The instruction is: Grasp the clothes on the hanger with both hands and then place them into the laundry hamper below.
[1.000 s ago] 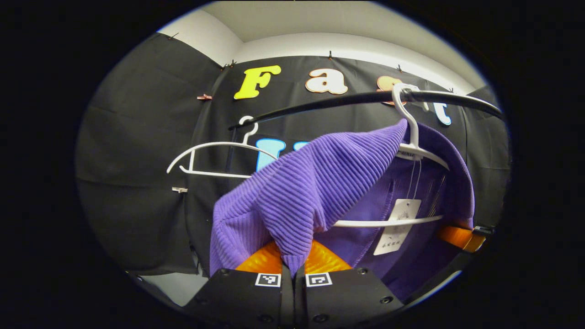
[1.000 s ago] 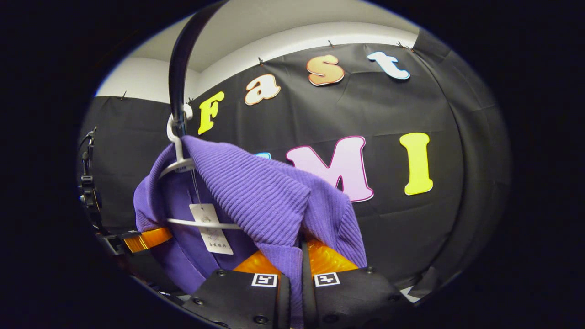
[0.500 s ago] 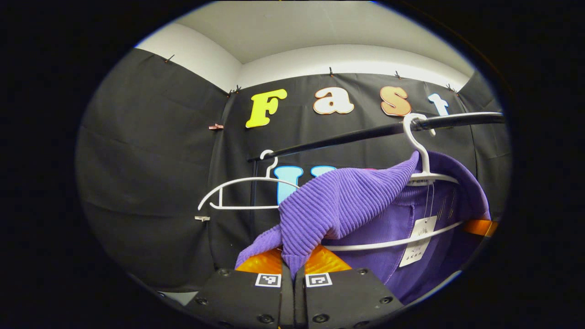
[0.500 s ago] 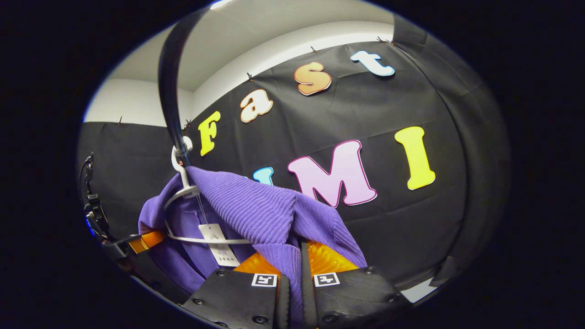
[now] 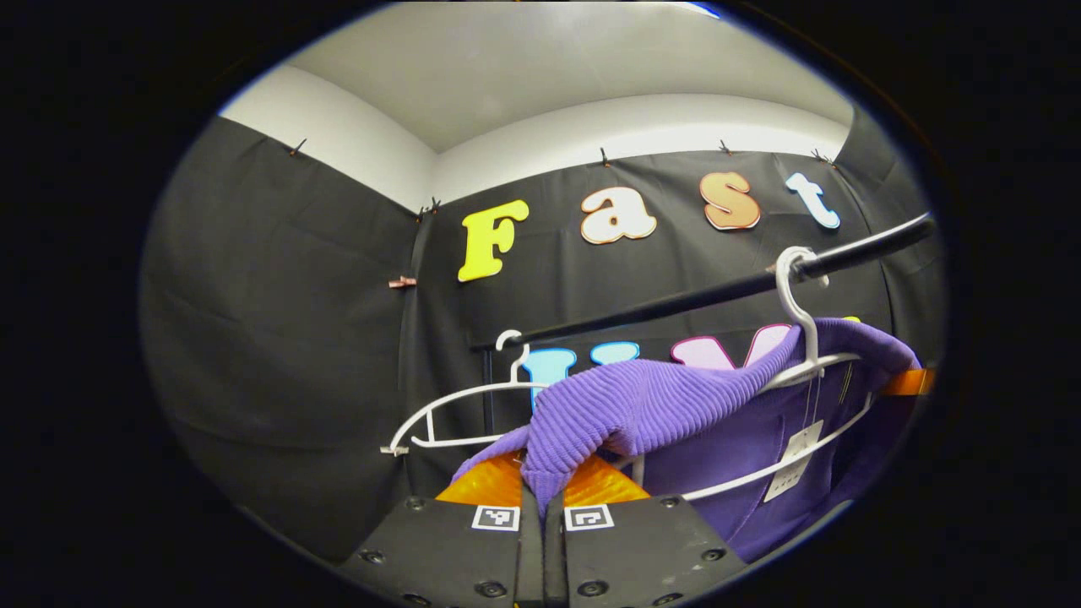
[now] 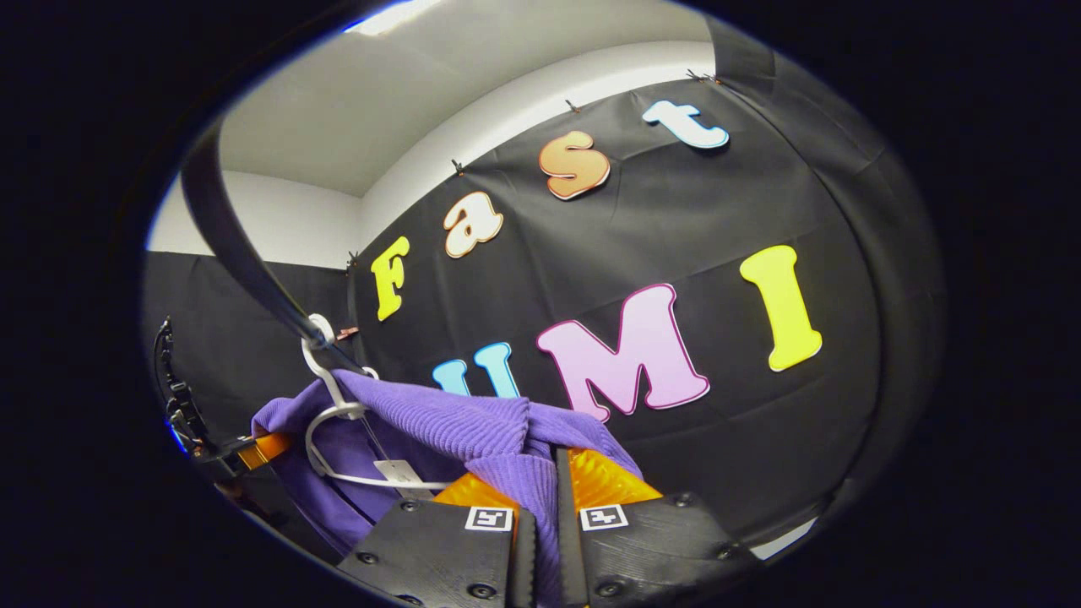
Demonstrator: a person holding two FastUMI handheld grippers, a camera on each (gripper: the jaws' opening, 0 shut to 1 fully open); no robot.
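A purple ribbed knit garment hangs on a white hanger hooked over a black rail. My left gripper is shut on the garment's left shoulder, the cloth pulled taut toward me. A paper tag dangles inside the garment. In the right gripper view the same garment drapes from the hanger, and my right gripper is shut on its other shoulder. The left gripper also shows at the far left of that view.
A second, bare white hanger hangs on the rail to the left of the garment. The rail runs overhead in the right gripper view. Black cloth walls close in behind and on both sides.
Both grippers have dropped lower, holding the garment; the rail and hanger sit higher and farther off in both views, and the cloth is stretched flatter off the hanger's shoulders.
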